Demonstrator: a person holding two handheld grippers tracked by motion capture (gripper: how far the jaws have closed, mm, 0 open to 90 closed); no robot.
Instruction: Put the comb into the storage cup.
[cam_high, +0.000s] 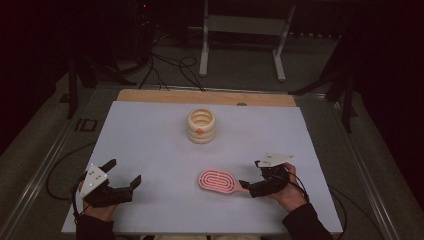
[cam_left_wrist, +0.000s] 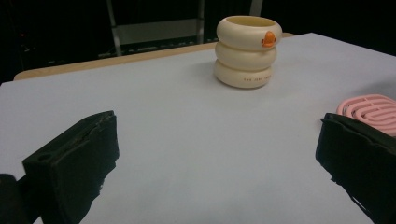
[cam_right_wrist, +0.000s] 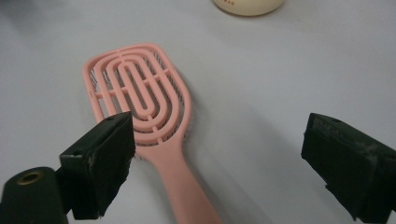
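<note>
nothing looks done yet: the pink hairbrush (cam_high: 218, 181) lies flat on the table (cam_high: 150, 145), near the cream holder (cam_high: 201, 126), between the right gripper (cam_right_wrist: 219, 154)'s apart jaws; left gripper (cam_high: 121, 181) spread, empty.

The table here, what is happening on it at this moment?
A person holds a gripper in each hand over a white table. The right gripper is open just above the handle of a pink hairbrush that lies flat, not gripping it. The left gripper is open too, near the front left, holding nothing. A cream ribbed holder stands upright farther back.
</note>
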